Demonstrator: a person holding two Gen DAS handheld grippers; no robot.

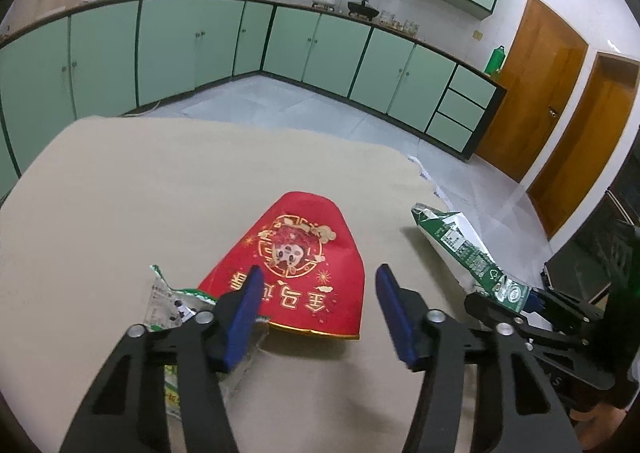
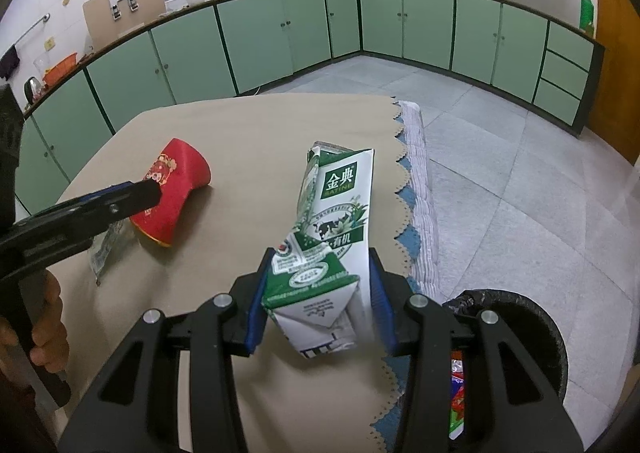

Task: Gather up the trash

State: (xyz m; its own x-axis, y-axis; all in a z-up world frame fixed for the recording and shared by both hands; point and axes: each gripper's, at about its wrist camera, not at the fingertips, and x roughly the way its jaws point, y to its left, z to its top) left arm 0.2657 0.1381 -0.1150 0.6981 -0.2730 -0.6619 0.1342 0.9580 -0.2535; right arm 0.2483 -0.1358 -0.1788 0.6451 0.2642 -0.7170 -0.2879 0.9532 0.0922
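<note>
1. Red paper cup (image 1: 296, 273), flattened, lies on its side near the middle of the tan-covered desk (image 1: 120, 193), mouth toward the camera. In the left wrist view the left gripper (image 1: 320, 305) has its jaws released, blue pads apart, one over the cup's near left part, the other clear to its right. Nothing is pinched.
2. Same view: a torn green-white wrapper (image 1: 168, 301) lies just beside the cup's left side, partly under the left finger. The milk carton (image 1: 460, 245) shows at the desk's right edge, its near end inside the right gripper (image 1: 516, 297).
3. Right wrist view: the right gripper (image 2: 318, 293) has its jaws clenched on the green-white milk carton (image 2: 340, 213), pads pressed on both side faces at its lower end. The carton is dented and tilted, top pointing toward the far edge; I cannot tell if it rests on the desk.
4. Same view: the black-lined bin (image 2: 532, 317) stands on the floor just beyond the desk's right scalloped edge, some trash already inside. The left gripper (image 2: 132, 193) reaches over the red cup (image 2: 172, 193).
5. Step in hand, judged: carton goes to the bin. Keep the grip firm, swing it right over the bin mouth, then release.
6. For the cup: centre the jaws on the flattened body, avoid snagging the wrapper, then close.
</note>
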